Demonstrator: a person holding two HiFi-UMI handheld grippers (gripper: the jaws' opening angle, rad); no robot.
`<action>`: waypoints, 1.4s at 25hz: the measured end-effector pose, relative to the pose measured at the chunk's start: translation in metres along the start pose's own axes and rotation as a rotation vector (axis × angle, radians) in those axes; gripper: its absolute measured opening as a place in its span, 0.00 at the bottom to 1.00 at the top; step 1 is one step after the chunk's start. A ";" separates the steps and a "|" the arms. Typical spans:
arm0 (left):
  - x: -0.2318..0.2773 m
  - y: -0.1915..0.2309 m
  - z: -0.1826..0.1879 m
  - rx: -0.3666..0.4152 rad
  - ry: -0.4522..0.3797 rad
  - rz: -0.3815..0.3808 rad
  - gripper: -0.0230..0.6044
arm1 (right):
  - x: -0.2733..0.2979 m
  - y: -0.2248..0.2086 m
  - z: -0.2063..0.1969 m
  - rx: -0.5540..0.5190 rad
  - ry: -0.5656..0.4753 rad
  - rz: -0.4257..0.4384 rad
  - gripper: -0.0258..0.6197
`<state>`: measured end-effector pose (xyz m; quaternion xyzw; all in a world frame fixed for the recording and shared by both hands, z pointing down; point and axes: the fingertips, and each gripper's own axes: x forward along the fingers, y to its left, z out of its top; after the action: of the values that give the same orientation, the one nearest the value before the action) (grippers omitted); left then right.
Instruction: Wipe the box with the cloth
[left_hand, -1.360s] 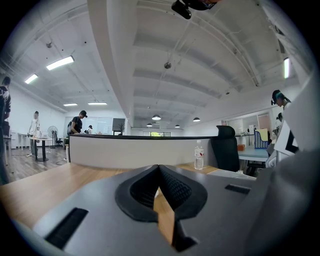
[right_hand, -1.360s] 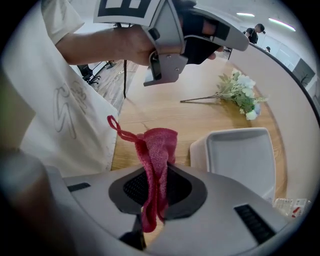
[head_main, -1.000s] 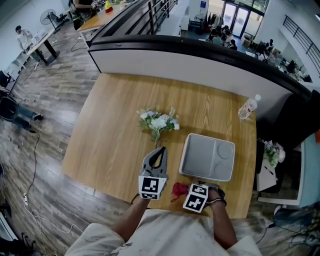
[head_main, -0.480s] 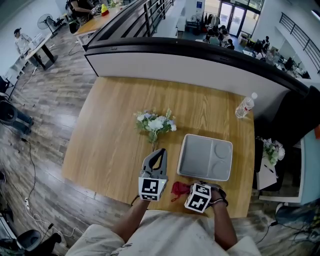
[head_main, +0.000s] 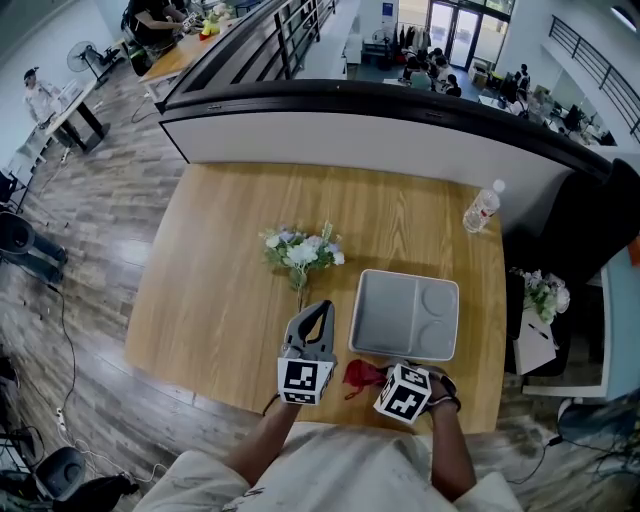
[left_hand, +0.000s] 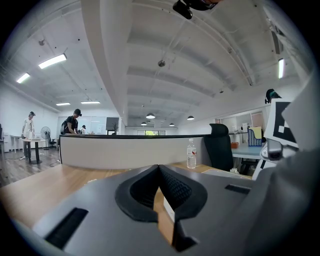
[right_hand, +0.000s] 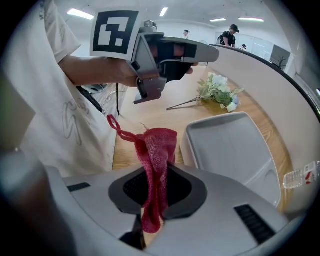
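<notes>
box (head_main: 405, 315) sits on the right half of the counter (head_main: 220, 260), toward its near edge, not wiped yet. left tongs (left_hand: 159, 170) are closed on nothing, parked just left of the box. right tongs (right_hand: 156, 197) are clamped on the red cloth (right_hand: 159, 147) and crept toward the box's near edge over the last second. cloth now hangs just beside that edge, so the first wipe looks imminent.

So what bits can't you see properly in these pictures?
- Head view: the spot where the right tool pinches the red cloth is hidden under that tool's marker cube.
- Left gripper view: the box is mostly hidden behind the left tool itself; only a sliver shows.
- Water bottle: its label is too small to read in any view.
</notes>
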<state>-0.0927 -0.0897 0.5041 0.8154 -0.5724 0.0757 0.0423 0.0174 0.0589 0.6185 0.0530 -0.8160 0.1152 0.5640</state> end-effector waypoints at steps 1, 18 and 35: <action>0.001 -0.001 0.002 0.003 -0.002 -0.003 0.06 | -0.001 -0.002 -0.002 0.007 -0.005 -0.002 0.14; 0.017 -0.024 0.006 0.017 0.003 -0.036 0.06 | -0.027 -0.046 -0.034 0.141 -0.110 -0.074 0.14; 0.031 -0.043 0.010 0.023 0.005 -0.034 0.06 | -0.068 -0.084 -0.046 0.249 -0.338 -0.116 0.14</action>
<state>-0.0408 -0.1053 0.5008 0.8252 -0.5576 0.0834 0.0357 0.1015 -0.0138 0.5809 0.1877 -0.8739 0.1721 0.4141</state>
